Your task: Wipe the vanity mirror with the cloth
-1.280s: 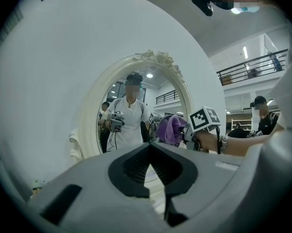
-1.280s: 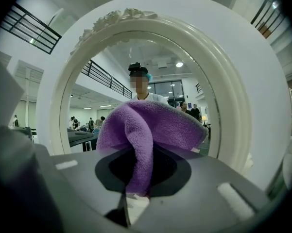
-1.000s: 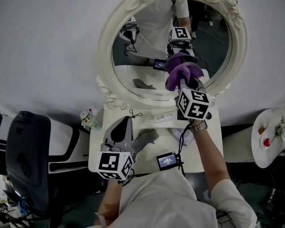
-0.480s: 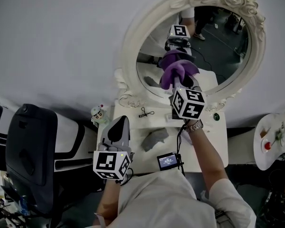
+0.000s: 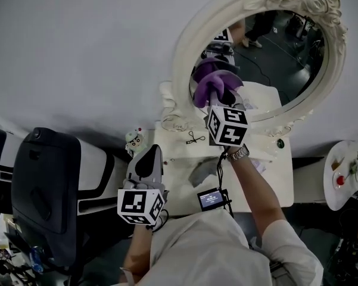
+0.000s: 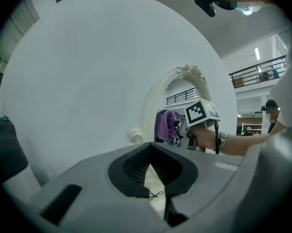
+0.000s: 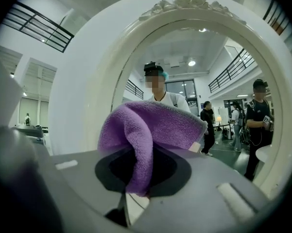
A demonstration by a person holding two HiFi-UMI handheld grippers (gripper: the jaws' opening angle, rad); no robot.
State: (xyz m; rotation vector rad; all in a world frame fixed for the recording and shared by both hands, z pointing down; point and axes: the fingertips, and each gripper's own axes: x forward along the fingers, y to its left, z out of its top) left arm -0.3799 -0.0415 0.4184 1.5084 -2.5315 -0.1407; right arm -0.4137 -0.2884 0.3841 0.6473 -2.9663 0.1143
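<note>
Looking down through the head view, I see the right gripper (image 5: 218,100) raised to the vanity mirror (image 5: 274,46), its jaws clenched on the purple cloth (image 5: 213,86); the cloth meets its own reflection on the lower left part of the glass, close inside the ornate white frame (image 5: 184,58); the left gripper (image 5: 150,155) hangs low and nearer me, over the left edge of the white table (image 5: 268,183), well apart from the mirror; a grey rag (image 5: 199,173) lies on the table between the two arms, and a small figurine (image 5: 135,140) stands by the table's far left corner. From the left gripper view, I read the left gripper's (image 6: 153,171) jaws as pressed together with nothing held; beyond them, to the right, the cloth (image 6: 164,125) sits bunched against the mirror's left side, just left of the right gripper's marker cube (image 6: 201,113). From the right gripper view, the cloth (image 7: 150,130) folds over and drops down between the jaws of the right gripper (image 7: 138,181), which pinch it; the mirror's frame (image 7: 102,81) arches around it, and the glass (image 7: 223,96) fills the far side.
</note>
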